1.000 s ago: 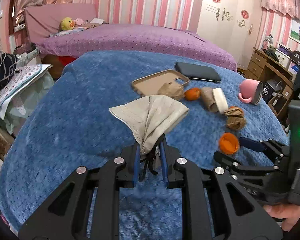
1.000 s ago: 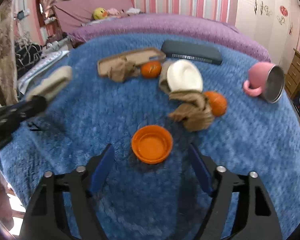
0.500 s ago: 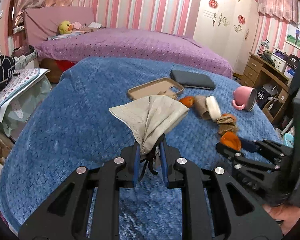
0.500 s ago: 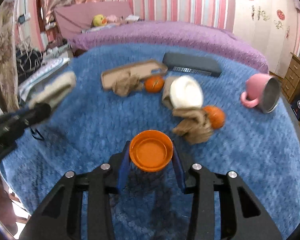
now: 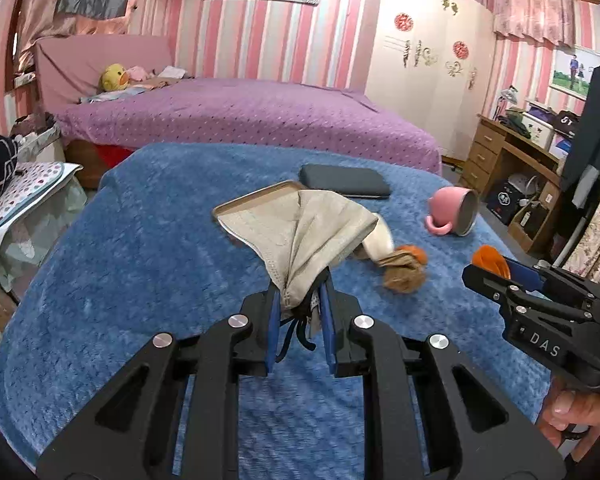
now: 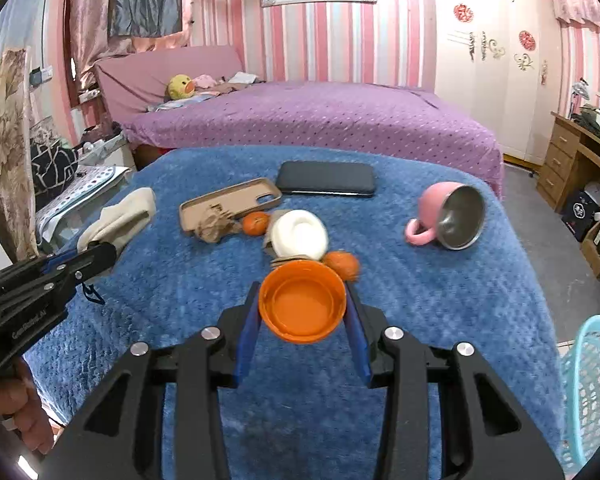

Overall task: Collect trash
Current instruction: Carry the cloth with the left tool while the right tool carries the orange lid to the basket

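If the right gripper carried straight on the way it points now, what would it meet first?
Probably the white lid on the blue blanket just beyond the orange cap held by the right gripper, or the crumpled brown paper under it; depth is unclear.

The orange lid (image 6: 302, 302) looks smooth plastic, the blue cover (image 6: 440, 300) nubbly plush cloth. The pink mug (image 6: 446, 214), right of centre, shows dull brushed metal inside.

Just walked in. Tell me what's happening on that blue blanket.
A person is clearing trash with a two-finger tool in each hand. The left tool is clamped on a beige face mask, lifted off the blue blanket. The right tool has just closed on an orange lid and holds it above the blanket. Still lying there: crumpled brown paper, two oranges, a white lid, a phone case and a tipped pink mug. A light blue basket stands at the right edge.
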